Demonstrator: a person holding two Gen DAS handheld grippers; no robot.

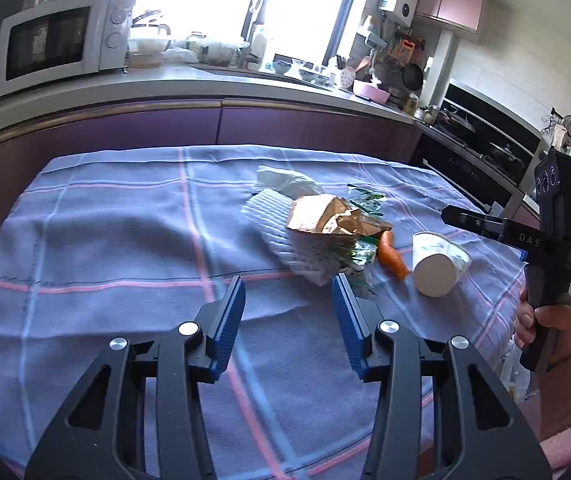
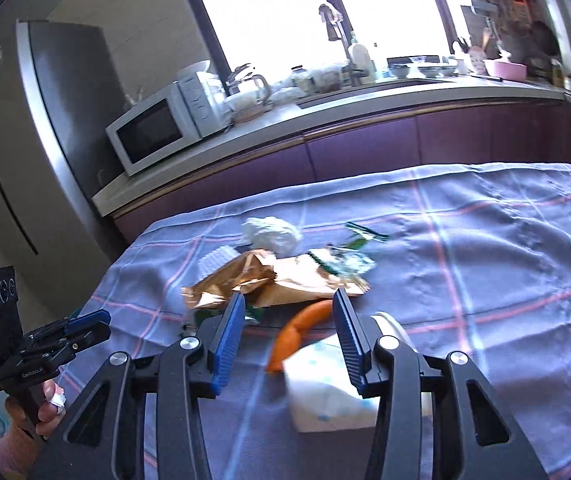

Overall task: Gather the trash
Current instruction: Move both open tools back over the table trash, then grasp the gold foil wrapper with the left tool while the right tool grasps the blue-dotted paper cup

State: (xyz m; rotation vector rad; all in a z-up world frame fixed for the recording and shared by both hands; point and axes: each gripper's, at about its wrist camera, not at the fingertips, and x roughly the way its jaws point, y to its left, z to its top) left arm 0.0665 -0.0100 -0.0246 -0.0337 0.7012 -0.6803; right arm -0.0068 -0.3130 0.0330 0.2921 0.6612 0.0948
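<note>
Where trash lies, carrot [image 1: 392,257] pointing near-right.

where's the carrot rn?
On the checked tablecloth, lying between the paper cup and the wrapper pile; in the right wrist view the carrot sits just ahead of the open jaws.

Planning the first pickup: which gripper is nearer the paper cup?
Right. The right gripper hangs just over the paper cup; the left gripper sits off to the cup's side, before the white foam.

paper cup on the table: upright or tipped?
Tipped. The paper cup lies on its side on the checked cloth, its round white base facing the left wrist camera, beside the carrot. Contents: cannot tell.
</note>
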